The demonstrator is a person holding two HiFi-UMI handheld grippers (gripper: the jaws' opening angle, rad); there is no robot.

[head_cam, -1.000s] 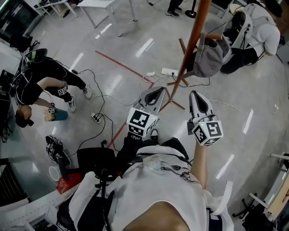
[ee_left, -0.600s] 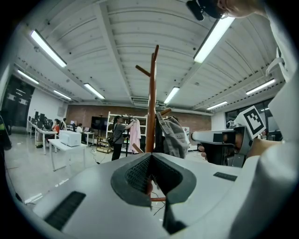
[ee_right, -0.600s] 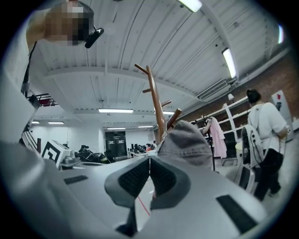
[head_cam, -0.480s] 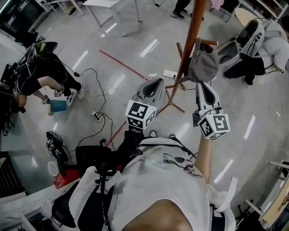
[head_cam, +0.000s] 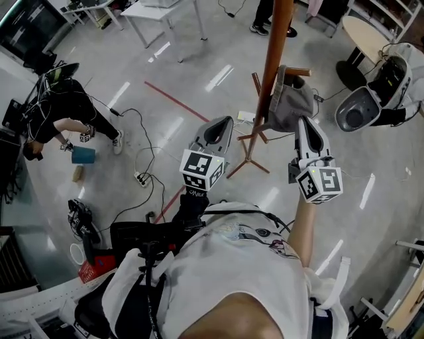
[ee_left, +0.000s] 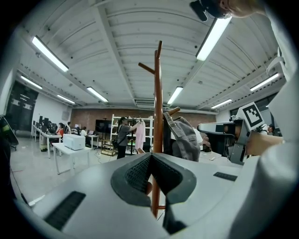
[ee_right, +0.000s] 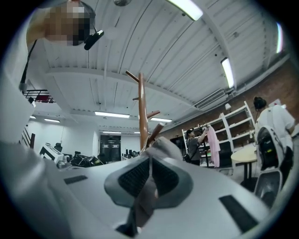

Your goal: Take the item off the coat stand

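A brown wooden coat stand [head_cam: 273, 59] rises in front of me, with a grey cap [head_cam: 288, 106] hanging on one of its pegs. My right gripper [head_cam: 307, 122] has its tip at the cap's lower right edge and is shut on a strip of the cap's grey fabric [ee_right: 148, 186]. The stand's pole [ee_right: 141, 112] rises just behind those jaws. My left gripper [head_cam: 224, 122] is held left of the pole, shut and empty. In the left gripper view the pole [ee_left: 158, 102] and cap [ee_left: 184, 137] stand straight ahead of it.
A person [head_cam: 59, 112] crouches on the floor at the left, near cables and a power strip [head_cam: 140, 176]. A red tape line [head_cam: 175, 102] crosses the floor. A white table [head_cam: 159, 13] stands at the back, a round table [head_cam: 371, 33] and a white chair [head_cam: 361, 109] at the right.
Both grippers have risen toward the stand. The right gripper's tip has closed in on the cap and now sits at its lower edge. The crouching person has shifted.
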